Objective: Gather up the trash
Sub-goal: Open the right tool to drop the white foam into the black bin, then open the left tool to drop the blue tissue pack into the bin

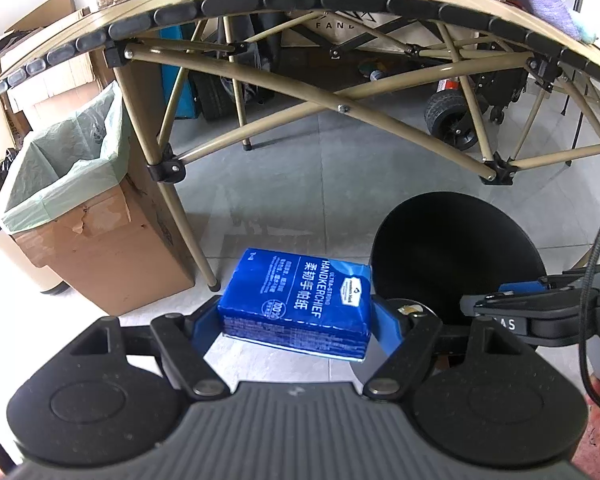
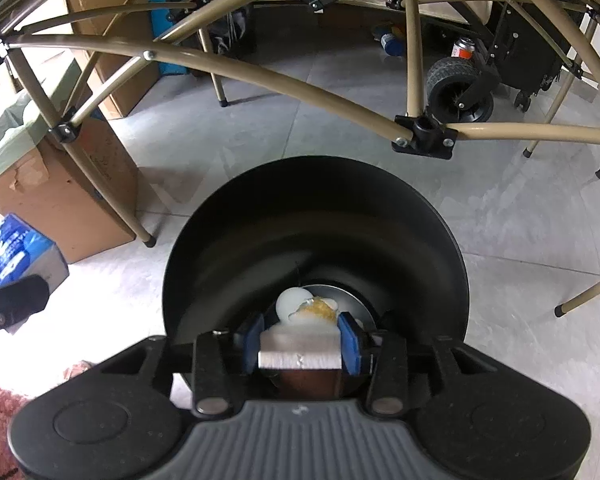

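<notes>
Left gripper (image 1: 296, 320) clamping tissue pack (image 1: 296, 300); right gripper (image 2: 300, 344) pinching pan (image 2: 316, 240) handle; leftover egg (image 2: 308, 308) could spill if tilted.

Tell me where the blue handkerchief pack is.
In the left wrist view, the blue handkerchief pack sits between the left tool's fingers, above the floor, beside the black pan.
</notes>
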